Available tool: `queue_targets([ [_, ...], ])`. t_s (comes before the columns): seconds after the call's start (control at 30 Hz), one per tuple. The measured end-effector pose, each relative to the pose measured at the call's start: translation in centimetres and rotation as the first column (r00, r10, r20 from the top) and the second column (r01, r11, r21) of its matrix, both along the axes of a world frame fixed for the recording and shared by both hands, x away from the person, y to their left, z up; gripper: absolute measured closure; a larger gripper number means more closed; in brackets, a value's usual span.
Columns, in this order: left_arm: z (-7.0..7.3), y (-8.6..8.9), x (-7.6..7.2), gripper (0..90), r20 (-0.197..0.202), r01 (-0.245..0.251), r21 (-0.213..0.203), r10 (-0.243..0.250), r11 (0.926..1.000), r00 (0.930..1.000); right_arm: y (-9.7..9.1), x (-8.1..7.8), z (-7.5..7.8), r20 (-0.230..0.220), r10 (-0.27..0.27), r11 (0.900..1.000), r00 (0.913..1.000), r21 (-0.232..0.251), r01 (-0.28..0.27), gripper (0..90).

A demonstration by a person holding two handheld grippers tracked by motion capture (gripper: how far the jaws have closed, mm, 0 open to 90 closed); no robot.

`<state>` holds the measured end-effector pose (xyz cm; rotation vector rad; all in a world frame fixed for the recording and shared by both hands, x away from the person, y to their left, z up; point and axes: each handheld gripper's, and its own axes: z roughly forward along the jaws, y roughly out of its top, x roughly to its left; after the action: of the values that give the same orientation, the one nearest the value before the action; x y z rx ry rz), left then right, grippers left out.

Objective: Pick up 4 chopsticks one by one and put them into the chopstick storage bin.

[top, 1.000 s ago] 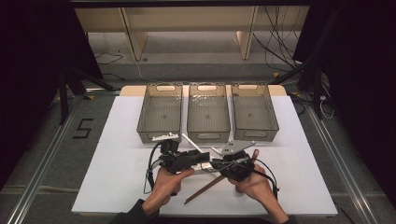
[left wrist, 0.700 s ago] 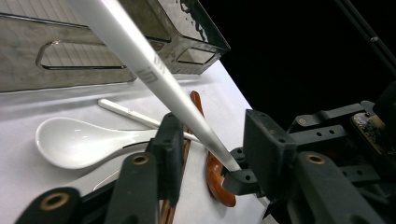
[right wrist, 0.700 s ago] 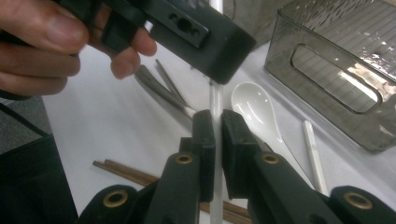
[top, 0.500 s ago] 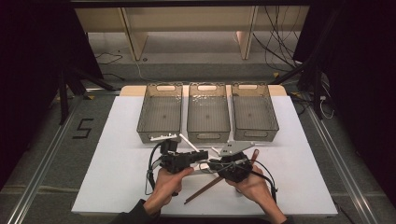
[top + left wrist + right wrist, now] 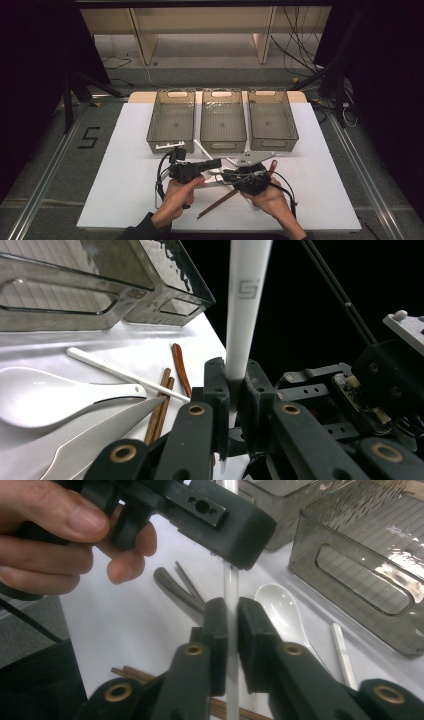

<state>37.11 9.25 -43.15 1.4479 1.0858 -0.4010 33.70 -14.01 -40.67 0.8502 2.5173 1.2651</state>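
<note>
Both grippers pinching one white chopstick (image 5: 248, 300): left gripper (image 5: 235, 390) jaws just closed, right gripper (image 5: 231, 625) clamped lower along its length.

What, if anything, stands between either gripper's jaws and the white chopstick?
Nothing visible does. The left gripper has just been closing and is clamped on the white chopstick; the right gripper pinches the same stick. The white spoon lies off to the side.
</note>
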Motion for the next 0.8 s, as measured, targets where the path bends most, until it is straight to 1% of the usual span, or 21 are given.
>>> queue_targets([
  [0.03, 0.2, 0.2, 0.1, 83.3, 0.015, -0.006, 0.016, 0.006, 0.9998, 0.9999, -0.1, 0.1, 0.1, -0.001, 0.000, 1.0000, 1.0000, 0.007, 0.000, 79.3],
  [0.1, 0.2, 0.5, 0.2, 83.3, 0.016, -0.010, 0.017, 0.010, 0.9998, 0.9998, -0.5, 0.1, 0.3, -0.005, -0.005, 0.9998, 1.0000, 0.021, 0.005, 75.5],
  [0.13, 0.5, 1.1, 0.5, 83.4, 0.020, -0.023, 0.008, 0.023, 0.9997, 0.9995, -0.7, 0.1, 0.4, -0.005, -0.005, 0.9996, 1.0000, 0.028, 0.005, 71.2],
  [0.17, 0.5, 1.1, 0.5, 83.4, 0.020, -0.023, 0.008, 0.023, 0.9997, 0.9995, -0.9, 0.1, 0.5, -0.009, -0.011, 0.9994, 0.9999, 0.033, 0.011, 67.9],
  [0.23, 1.0, 2.0, 0.9, 83.4, 0.033, -0.040, 0.007, 0.040, 0.9992, 0.9987, -1.5, 0.1, 0.7, -0.011, -0.015, 0.9990, 0.9998, 0.042, 0.016, 63.6],
  [0.27, 1.3, 2.4, 1.1, 83.4, 0.038, -0.045, 0.013, 0.045, 0.9989, 0.9983, -1.8, 0.1, 0.8, -0.011, -0.021, 0.9986, 0.9997, 0.049, 0.022, 60.1],
  [0.3, 1.5, 2.9, 1.3, 83.4, 0.043, -0.052, 0.016, 0.051, 0.9985, 0.9978, -1.8, 0.1, 0.8, -0.011, -0.021, 0.9986, 0.9997, 0.049, 0.022, 60.1],
  [0.37, 2.1, 3.9, 1.8, 83.4, 0.047, -0.068, 0.020, 0.067, 0.9975, 0.9966, -2.5, 0.1, 0.9, -0.017, -0.040, 0.9980, 0.9991, 0.048, 0.041, 53.8],
  [0.4, 2.4, 4.4, 2.1, 83.4, 0.054, -0.076, 0.030, 0.074, 0.9967, 0.9958, -3.2, 0.2, 0.8, -0.013, -0.063, 0.9971, 0.9979, 0.043, 0.064, 49.7],
  [0.43, 3.2, 5.4, 2.7, 83.4, 0.060, -0.087, 0.041, 0.084, 0.9954, 0.9946, -3.6, 0.2, 0.8, -0.017, -0.075, 0.9961, 0.9970, 0.045, 0.076, 47.5],
  [0.47, 3.2, 5.4, 2.7, 83.4, 0.060, -0.087, 0.041, 0.084, 0.9954, 0.9946, -4.0, 0.3, 0.7, -0.019, -0.089, 0.9950, 0.9958, 0.044, 0.090, 45.4],
  [0.5, 3.5, 5.9, 3.0, 83.4, 0.067, -0.094, 0.050, 0.090, 0.9944, 0.9937, -4.0, 0.3, 0.7, -0.019, -0.089, 0.9950, 0.9958, 0.044, 0.090, 45.4],
  [0.53, 4.3, 6.9, 3.5, 83.4, 0.078, -0.109, 0.060, 0.104, 0.9923, 0.9915, -4.8, 0.4, 0.6, -0.024, -0.114, 0.9925, 0.9932, 0.044, 0.115, 42.5],
  [0.57, 4.3, 6.9, 3.5, 83.3, 0.078, -0.109, 0.060, 0.104, 0.9923, 0.9915, -5.2, 0.4, 0.5, -0.026, -0.123, 0.9913, 0.9920, 0.043, 0.124, 41.1],
  [0.63, 5.0, 7.8, 4.1, 83.4, 0.085, -0.125, 0.073, 0.119, 0.9894, 0.9892, -5.6, 0.4, 0.5, -0.027, -0.133, 0.9901, 0.9907, 0.040, 0.134, 40.0],
  [0.67, 5.3, 8.3, 4.5, 83.4, 0.089, -0.135, 0.082, 0.128, 0.9874, 0.9878, -6.3, 0.3, 0.3, -0.029, -0.153, 0.9873, 0.9877, 0.037, 0.154, 38.0],
  [0.73, 5.9, 9.2, 5.2, 83.4, 0.091, -0.160, 0.089, 0.152, 0.9831, 0.9842, -6.6, 0.3, 0.2, -0.028, -0.161, 0.9861, 0.9865, 0.036, 0.162, 37.7],
  [0.77, 6.6, 10.1, 5.9, 83.4, 0.096, -0.180, 0.098, 0.170, 0.9788, 0.9807, -7.2, 0.2, 0.1, -0.030, -0.177, 0.9835, 0.9837, 0.030, 0.178, 36.7],
  [0.8, 6.6, 10.1, 5.9, 83.4, 0.096, -0.180, 0.098, 0.170, 0.9788, 0.9807, -7.2, 0.2, 0.1, -0.030, -0.177, 0.9835, 0.9837, 0.030, 0.178, 36.7],
])
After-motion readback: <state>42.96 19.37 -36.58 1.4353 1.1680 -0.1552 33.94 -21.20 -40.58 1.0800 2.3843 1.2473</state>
